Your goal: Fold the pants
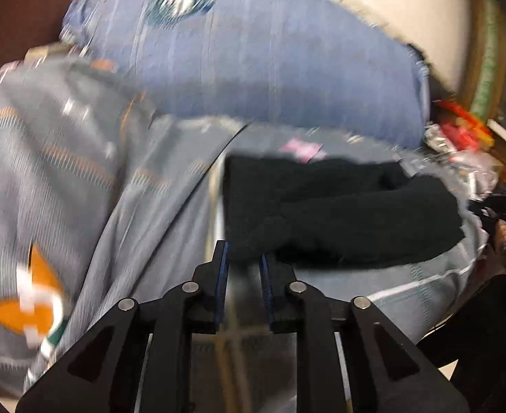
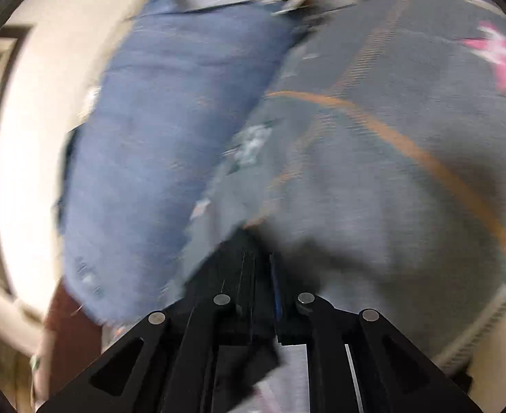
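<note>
The black pants lie folded on the grey patterned bedspread, right of centre in the left wrist view. My left gripper is open with a narrow gap, its fingertips at the pants' near left corner, nothing held. In the right wrist view my right gripper is shut on black pants fabric, which hangs between and below the fingers. The view is motion-blurred.
A blue pillow lies at the bed's far side against a cream wall; it also shows in the right wrist view. Clutter sits at the right. The bedspread fills the right wrist view.
</note>
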A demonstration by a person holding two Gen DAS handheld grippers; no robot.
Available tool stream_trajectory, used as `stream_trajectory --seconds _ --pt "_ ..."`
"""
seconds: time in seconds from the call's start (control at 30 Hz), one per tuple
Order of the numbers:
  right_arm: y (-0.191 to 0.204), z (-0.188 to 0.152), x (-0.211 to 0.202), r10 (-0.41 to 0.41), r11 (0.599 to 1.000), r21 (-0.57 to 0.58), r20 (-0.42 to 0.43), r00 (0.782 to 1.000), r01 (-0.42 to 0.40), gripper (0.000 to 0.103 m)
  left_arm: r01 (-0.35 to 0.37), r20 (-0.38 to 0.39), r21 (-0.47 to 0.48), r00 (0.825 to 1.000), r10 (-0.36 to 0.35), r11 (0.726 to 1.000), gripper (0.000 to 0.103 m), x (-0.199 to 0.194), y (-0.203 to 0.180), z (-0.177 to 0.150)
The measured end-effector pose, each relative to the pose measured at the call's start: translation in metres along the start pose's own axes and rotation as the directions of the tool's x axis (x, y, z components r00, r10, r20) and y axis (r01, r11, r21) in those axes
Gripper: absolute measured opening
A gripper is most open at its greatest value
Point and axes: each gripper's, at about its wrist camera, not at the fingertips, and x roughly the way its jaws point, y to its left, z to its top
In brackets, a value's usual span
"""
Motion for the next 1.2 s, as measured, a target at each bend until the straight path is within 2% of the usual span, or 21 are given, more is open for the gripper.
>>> stream_trajectory --seconds 0.07,0.13,0.2,0.27,0.3,0.33,0.37,0.4,0.43,0.5,0.53,0.57,0.6,0.67,0.77,0.87,0.9,0.97,1.07,1.17,1.2 --pt "-0.014 0.006 -0.009 -0.023 0.997 0.071 0.042 0.999 0.020 0.011 -0.045 0.000 -0.066 0.999 0.045 0.997 0.017 -0.002 0.013 -0.002" --pt "-0.015 0.008 -0.016 -0.049 0.996 0.074 0.086 0.995 0.042 0.011 -0.065 0.020 -0.140 0.997 0.069 0.988 0.017 -0.009 0.025 -0.001" --pt "-0.001 0.004 -0.015 -0.059 0.998 0.002 0.096 0.994 0.059 0.011 -0.099 0.063 -0.209 0.991 0.115 0.973 0.017 -0.018 0.034 0.003" --pt "0.024 -0.005 -0.013 -0.035 0.993 -0.108 0.108 0.994 0.047 0.011 -0.064 0.112 -0.226 0.990 0.091 0.972 0.018 -0.022 0.032 0.009" --pt "0.046 -0.014 -0.009 -0.003 0.979 -0.203 0.093 0.996 0.022 0.014 -0.017 0.129 -0.207 0.991 0.045 0.978 0.020 -0.020 0.024 0.015" --pt "0.059 -0.020 -0.005 0.027 0.965 -0.262 0.066 0.997 -0.008 0.019 -0.001 0.127 -0.186 0.992 0.025 0.983 0.022 -0.018 0.017 0.019" --pt "0.075 -0.029 0.001 0.067 0.946 -0.319 0.020 0.998 -0.057 0.021 0.004 0.118 -0.152 0.993 0.014 0.988 0.031 -0.013 0.006 0.022" --pt "0.097 -0.044 0.013 0.121 0.914 -0.383 -0.059 0.991 -0.134 0.025 0.002 0.107 -0.125 0.994 0.011 0.992 0.047 -0.008 -0.004 0.024" --pt "0.111 -0.055 0.020 0.147 0.889 -0.421 -0.117 0.982 -0.183 0.027 0.005 0.097 -0.105 0.995 0.005 0.994 0.052 -0.002 -0.013 0.026" --pt "0.147 -0.085 0.037 0.177 0.818 -0.500 -0.254 0.951 -0.286 0.031 0.001 0.071 -0.084 0.997 0.005 0.996 0.055 0.012 -0.023 0.033" --pt "0.170 -0.106 0.051 0.177 0.772 -0.536 -0.338 0.925 -0.343 0.034 0.001 0.054 -0.084 0.999 0.003 0.996 0.056 0.018 -0.025 0.038" --pt "0.183 -0.119 0.062 0.169 0.749 -0.546 -0.392 0.904 -0.377 0.036 -0.003 0.028 -0.086 1.000 0.005 0.996 0.057 0.028 -0.027 0.045" --pt "0.194 -0.133 0.076 0.152 0.744 -0.538 -0.443 0.884 -0.397 0.038 -0.013 0.003 -0.097 1.000 0.013 0.995 0.057 0.038 -0.027 0.051" --pt "0.204 -0.144 0.099 0.138 0.766 -0.499 -0.488 0.862 -0.406 0.038 -0.021 -0.020 -0.122 1.000 0.019 0.992 0.057 0.047 -0.024 0.058" --pt "0.208 -0.149 0.133 0.084 0.810 -0.463 -0.516 0.853 -0.360 0.041 0.010 -0.037 -0.149 0.999 -0.016 0.989 0.057 0.057 -0.022 0.065" --pt "0.205 -0.146 0.158 0.081 0.837 -0.413 -0.555 0.828 -0.359 0.041 0.043 -0.055 -0.121 0.997 -0.050 0.992 0.056 0.069 -0.029 0.073" --pt "0.207 -0.150 0.165 0.059 0.832 -0.427 -0.567 0.822 -0.354 0.041 0.059 -0.062 -0.121 0.996 -0.067 0.991 0.048 0.073 -0.030 0.075" --pt "0.207 -0.154 0.178 -0.013 0.826 -0.474 -0.556 0.831 -0.304 0.041 0.101 -0.081 -0.121 0.990 -0.111 0.987 0.033 0.079 -0.031 0.075" --pt "0.202 -0.162 0.186 -0.059 0.821 -0.491 -0.581 0.812 -0.292 0.041 0.130 -0.077 -0.121 0.987 -0.140 0.984 0.030 0.077 -0.034 0.074" --pt "0.210 -0.167 0.181 -0.040 0.799 -0.500 -0.597 0.801 -0.333 0.041 0.141 -0.053 -0.111 0.988 -0.148 0.984 0.024 0.074 -0.036 0.078" --pt "0.214 -0.170 0.180 -0.041 0.782 -0.520 -0.593 0.804 -0.343 0.040 0.143 -0.042 -0.108 0.988 -0.148 0.984 0.021 0.072 -0.036 0.078"
